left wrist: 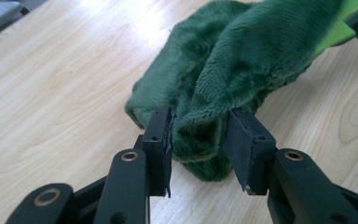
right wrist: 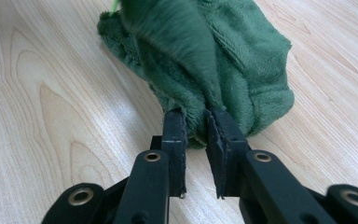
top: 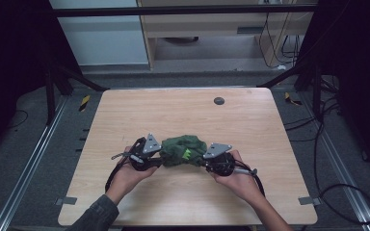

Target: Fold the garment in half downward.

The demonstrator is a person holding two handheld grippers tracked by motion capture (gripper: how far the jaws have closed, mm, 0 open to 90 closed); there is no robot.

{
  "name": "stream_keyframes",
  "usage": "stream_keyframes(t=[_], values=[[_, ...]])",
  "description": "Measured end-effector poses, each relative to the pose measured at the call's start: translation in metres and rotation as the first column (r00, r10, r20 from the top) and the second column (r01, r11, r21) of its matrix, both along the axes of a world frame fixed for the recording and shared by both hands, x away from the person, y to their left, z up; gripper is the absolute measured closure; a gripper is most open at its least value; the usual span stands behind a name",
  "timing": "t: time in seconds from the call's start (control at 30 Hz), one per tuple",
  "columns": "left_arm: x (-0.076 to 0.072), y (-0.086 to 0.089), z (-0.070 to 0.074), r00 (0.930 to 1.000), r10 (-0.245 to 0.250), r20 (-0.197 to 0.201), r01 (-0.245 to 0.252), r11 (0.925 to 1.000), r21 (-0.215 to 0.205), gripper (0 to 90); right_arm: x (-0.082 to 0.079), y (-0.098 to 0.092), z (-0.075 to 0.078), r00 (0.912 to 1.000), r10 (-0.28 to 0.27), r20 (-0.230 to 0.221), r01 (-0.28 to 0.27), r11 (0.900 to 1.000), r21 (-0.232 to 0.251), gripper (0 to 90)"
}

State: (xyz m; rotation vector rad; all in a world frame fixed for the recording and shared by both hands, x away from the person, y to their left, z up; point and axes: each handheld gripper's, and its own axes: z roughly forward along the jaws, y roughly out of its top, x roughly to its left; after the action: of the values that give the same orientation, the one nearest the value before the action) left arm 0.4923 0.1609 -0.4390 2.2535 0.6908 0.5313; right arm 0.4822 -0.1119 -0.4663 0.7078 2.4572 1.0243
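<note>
Left gripper: its two black jaws pinch a fold of the green plush cloth; the fabric bulges out between the pads and below them, and the jaws stand somewhat apart around that thick fold. In the high view this gripper meets the left end of the cloth, with its grey three-cornered plate tilted on top.
Right gripper: jaws pressed close on a narrower fold of the same cloth, the pads nearly parallel with pile squeezed between them. In the high view it sits at the cloth's right end.
Green plush cloth: a bunched, dark green fleece bundle (soft short pile, ribbed in places), lying on the wooden table between the two grippers; its lower folds touch the tabletop in both gripper views.
Bright green patch: a small lime-coloured mark on the front of the cloth, nearer the right gripper; a strip of the same colour shows at the far end of the cloth in the left gripper view.
Hands: the left hand and the right hand hold the grippers just in front of the cloth, on the person's side.
Dark round disc: set in the tabletop, well behind the cloth and a little to its right.
Cables: black leads trail from each gripper, away from the cloth toward the person.
</note>
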Motion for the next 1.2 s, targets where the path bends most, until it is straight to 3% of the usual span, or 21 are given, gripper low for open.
stream_keyframes(t=[0.33, 0.6, 0.87, 1.2], values=[[-0.005, 0.001, -0.009, 0.9997, -0.011, -0.021, 0.011, 0.9999, -0.001, 61.2, -0.003, 0.001, 0.001, 0.9999, 0.01, 0.004, -0.01, 1.0, -0.003, 81.6], [-0.006, 0.002, -0.017, 0.9992, -0.017, -0.036, 0.018, 0.9998, 0.008, 66.8, -0.006, 0.004, 0.0, 0.9995, 0.029, 0.01, -0.029, 0.999, -0.013, 86.7], [-0.008, 0.003, -0.022, 0.9983, -0.026, -0.053, 0.027, 0.9996, 0.011, 75.1, -0.012, 0.003, 0.0, 0.9993, 0.036, 0.009, -0.036, 0.999, 0.0, 87.1], [-0.009, 0.009, -0.025, 0.9975, -0.022, -0.068, 0.023, 0.9997, 0.007, 76.9, -0.015, 0.002, -0.002, 0.9993, 0.038, 0.0, -0.038, 0.999, 0.007, 84.1]])
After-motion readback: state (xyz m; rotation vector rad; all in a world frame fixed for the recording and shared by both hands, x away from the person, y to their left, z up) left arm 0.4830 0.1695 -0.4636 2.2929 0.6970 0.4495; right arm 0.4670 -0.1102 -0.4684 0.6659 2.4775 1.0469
